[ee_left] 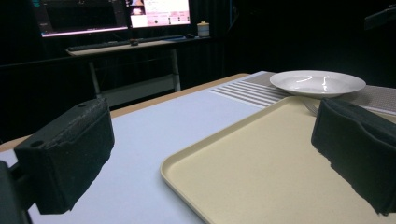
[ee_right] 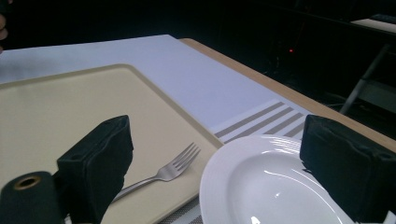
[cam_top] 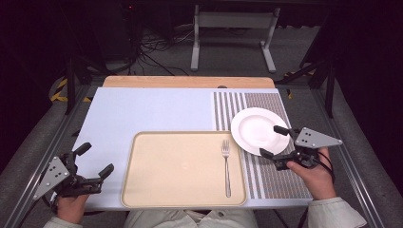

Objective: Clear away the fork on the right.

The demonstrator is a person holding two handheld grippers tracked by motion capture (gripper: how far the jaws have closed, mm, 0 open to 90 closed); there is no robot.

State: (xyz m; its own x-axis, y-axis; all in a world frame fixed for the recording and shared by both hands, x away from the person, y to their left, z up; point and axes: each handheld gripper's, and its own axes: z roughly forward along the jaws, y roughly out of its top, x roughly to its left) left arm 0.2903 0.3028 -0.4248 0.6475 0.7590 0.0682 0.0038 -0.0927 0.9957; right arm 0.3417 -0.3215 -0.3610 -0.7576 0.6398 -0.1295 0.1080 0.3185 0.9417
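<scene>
Right gripper (cam_top: 274,141), jaws wide and empty, straddles the plate (cam_top: 256,128) rim at frame right; grasp pending. Fork (cam_top: 226,166) lies on tray (cam_top: 157,190); left gripper (cam_top: 97,160) open, idle.

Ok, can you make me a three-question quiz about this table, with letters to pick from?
1. Where does the fork lie?
A. on the tray
B. on the plate
C. on the floor

2. What colour is the plate?
A. blue
B. white
C. black

3. How are the jaws of the right tool?
A. shut on the fork
B. shut on the plate
C. open, holding nothing

Answers:
1. A, the fork rests inside the tray's right side.
2. B, the plate on the striped mat is plain white.
3. C, its jaws stand apart at the plate's near rim, gripping nothing.
</scene>
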